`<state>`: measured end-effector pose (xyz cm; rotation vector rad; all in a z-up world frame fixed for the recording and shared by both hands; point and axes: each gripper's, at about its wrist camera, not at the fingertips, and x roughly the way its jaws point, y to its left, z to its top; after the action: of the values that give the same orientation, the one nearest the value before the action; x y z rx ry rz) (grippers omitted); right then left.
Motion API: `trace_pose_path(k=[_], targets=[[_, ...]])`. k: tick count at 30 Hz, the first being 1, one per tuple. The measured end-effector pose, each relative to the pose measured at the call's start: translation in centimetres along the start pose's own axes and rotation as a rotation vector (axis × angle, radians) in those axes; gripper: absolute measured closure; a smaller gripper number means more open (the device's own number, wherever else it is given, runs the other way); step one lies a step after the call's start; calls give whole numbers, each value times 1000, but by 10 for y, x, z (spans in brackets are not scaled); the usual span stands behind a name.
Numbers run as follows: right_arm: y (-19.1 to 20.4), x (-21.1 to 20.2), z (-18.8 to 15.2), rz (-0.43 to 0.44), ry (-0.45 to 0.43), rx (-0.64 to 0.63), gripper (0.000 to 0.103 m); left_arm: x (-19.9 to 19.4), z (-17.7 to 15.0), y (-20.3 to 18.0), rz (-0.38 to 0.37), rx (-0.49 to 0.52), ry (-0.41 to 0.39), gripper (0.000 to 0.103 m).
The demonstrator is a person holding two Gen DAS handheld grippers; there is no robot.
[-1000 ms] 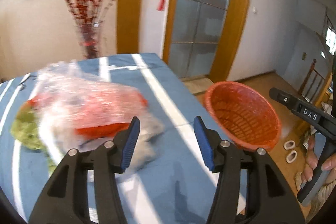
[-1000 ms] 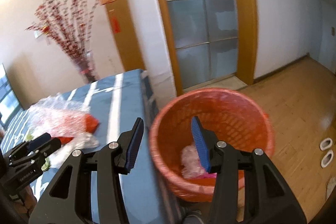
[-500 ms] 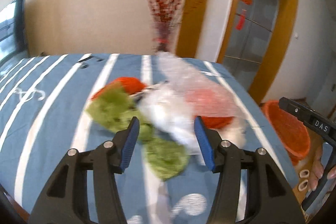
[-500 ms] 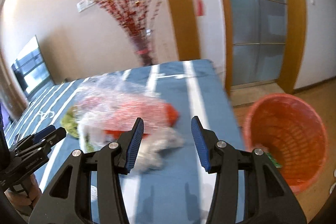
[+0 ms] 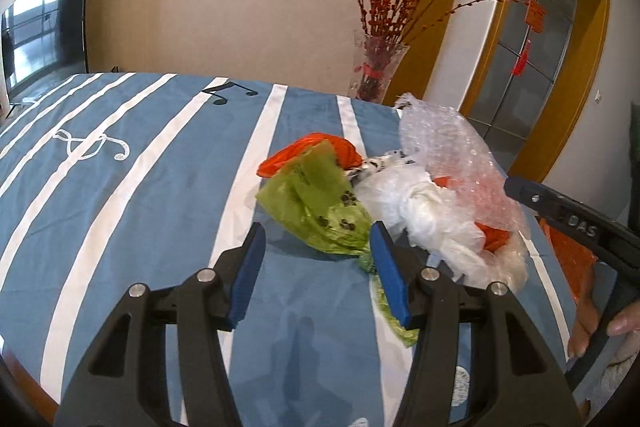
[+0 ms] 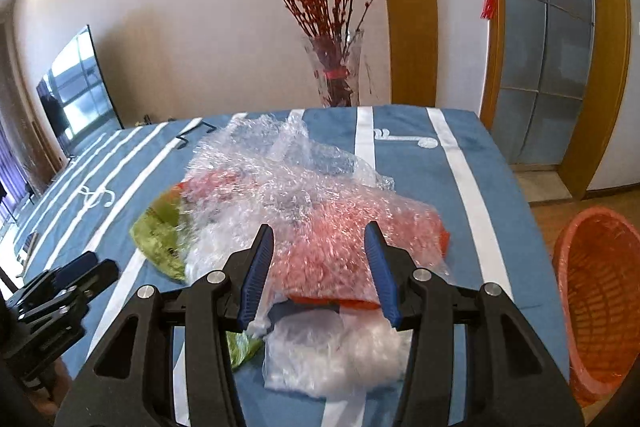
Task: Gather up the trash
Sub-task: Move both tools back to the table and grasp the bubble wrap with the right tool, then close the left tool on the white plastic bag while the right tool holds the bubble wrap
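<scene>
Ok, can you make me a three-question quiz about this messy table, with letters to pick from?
1. Where is the orange basket?
A. on the table
B. on the floor beside the table
C. under the vase

2. What colour is the bag with paw prints?
A. green
B. purple
C. black

3. How is the left gripper?
A. shut on the bubble wrap
B. shut on the vase
C. open, holding nothing

Answers: 1 B, the basket stands past the table's edge on the wooden floor. 2 A, the bag is green. 3 C, its jaws stand apart with only table between them.
</scene>
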<state>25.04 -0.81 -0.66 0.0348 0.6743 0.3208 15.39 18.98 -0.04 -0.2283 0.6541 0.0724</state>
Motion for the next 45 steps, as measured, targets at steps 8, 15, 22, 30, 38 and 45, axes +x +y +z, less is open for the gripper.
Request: trace_pose_path(k=[8, 15, 22, 30, 38, 45], targets=[[8, 20, -12, -34, 77, -47, 95, 8, 1, 13, 6, -29, 14, 49], [3, 7, -12, -24, 35, -29, 102, 14, -1, 14, 4, -37, 34, 49], [-13, -18, -4, -51, -45, -8, 102, 16, -3, 12, -4, -45, 48, 49], [-45, -51, 5, -120, -127, 36, 102, 20, -5, 2, -22, -33, 65, 49], [-65, -72, 2, -179, -170, 41, 102, 22, 0, -25, -75, -7, 77, 49], [-70, -80, -8, -196, -159, 37, 102, 39, 4, -70, -114, 60, 122, 49]])
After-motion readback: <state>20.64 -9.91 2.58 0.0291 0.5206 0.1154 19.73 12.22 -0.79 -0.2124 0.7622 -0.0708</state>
